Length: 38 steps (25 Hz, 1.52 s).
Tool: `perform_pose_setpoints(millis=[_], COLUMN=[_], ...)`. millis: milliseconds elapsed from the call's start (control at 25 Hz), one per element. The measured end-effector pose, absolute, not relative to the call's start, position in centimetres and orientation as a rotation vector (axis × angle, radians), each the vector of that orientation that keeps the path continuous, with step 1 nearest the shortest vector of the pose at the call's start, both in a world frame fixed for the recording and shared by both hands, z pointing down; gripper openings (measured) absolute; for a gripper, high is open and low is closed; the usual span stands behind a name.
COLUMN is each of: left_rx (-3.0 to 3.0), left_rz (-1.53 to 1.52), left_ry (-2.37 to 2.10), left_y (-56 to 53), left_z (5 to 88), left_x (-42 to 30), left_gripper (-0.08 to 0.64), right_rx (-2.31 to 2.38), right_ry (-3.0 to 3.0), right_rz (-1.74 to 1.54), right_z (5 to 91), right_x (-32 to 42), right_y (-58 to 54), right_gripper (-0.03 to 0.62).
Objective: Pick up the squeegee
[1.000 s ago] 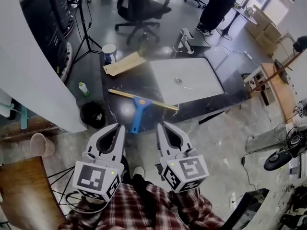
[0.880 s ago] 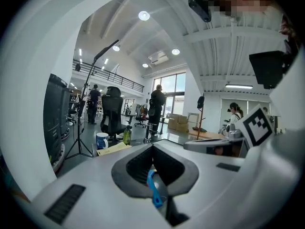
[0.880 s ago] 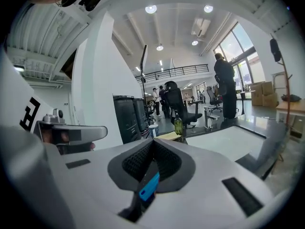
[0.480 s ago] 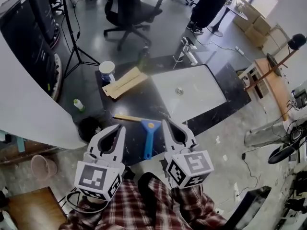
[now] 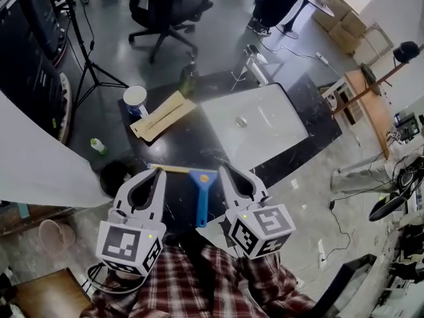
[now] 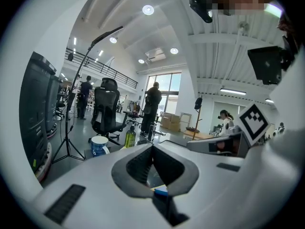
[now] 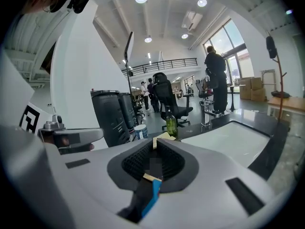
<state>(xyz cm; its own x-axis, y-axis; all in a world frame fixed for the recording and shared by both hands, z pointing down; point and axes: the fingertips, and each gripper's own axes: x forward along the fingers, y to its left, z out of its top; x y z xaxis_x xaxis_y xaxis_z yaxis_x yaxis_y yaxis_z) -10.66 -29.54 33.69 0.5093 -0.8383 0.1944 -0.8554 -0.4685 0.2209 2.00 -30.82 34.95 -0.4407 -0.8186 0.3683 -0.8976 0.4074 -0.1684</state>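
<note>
The squeegee lies on the black counter near its front edge, its yellow blade across and its blue handle pointing back at me. My left gripper hangs just left of the handle, over the blade, jaws shut and empty. My right gripper hangs just right of the handle, also shut and empty. In the left gripper view a bit of the blue handle shows below the closed tips. In the right gripper view the blade and handle show under the closed tips.
A white sink basin with a faucet fills the counter's right half. A flat wooden piece, a white-and-blue cup and a green bottle stand at the back. A black bin sits left, an office chair beyond.
Both grippers have advanced to the counter, side by side and still shut. The squeegee, formerly ahead of them, now lies between their tips.
</note>
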Motion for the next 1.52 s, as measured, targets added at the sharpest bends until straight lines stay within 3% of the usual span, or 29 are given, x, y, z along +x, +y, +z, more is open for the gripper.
perform_pose_setpoints(millis=[40, 320, 600, 1160, 1520], left_rx=[2.463, 2.474, 2.477, 2.343, 2.31], left_rz=[0.08, 0.069, 0.065, 0.047, 0.068], left_ry=[-1.425, -1.408, -1.396, -1.299, -1.269], left_y=[-29.7, -30.4, -30.7, -30.6, -30.8], left_z=[33.7, 33.8, 33.9, 40.2, 42.3], left_x=[-10.6, -9.5, -9.5, -10.2, -10.5], left_gripper=[0.009, 0.009, 0.009, 0.009, 0.009], right_rx=[1.5, 1.406, 1.373, 1.2, 1.222], right_ry=[-2.434, -2.426, -2.386, -2.06, -1.993], right_rz=[0.518, 0.621, 0.646, 0.862, 0.965], right_z=[35.1, 36.2, 37.1, 49.0, 52.2], right_x=[2.0, 1.7, 1.6, 0.7, 0.5], right_y=[-31.0, -31.5, -31.0, -26.4, -27.3], right_gripper=[0.021, 0.236, 0.241, 0.241, 0.241])
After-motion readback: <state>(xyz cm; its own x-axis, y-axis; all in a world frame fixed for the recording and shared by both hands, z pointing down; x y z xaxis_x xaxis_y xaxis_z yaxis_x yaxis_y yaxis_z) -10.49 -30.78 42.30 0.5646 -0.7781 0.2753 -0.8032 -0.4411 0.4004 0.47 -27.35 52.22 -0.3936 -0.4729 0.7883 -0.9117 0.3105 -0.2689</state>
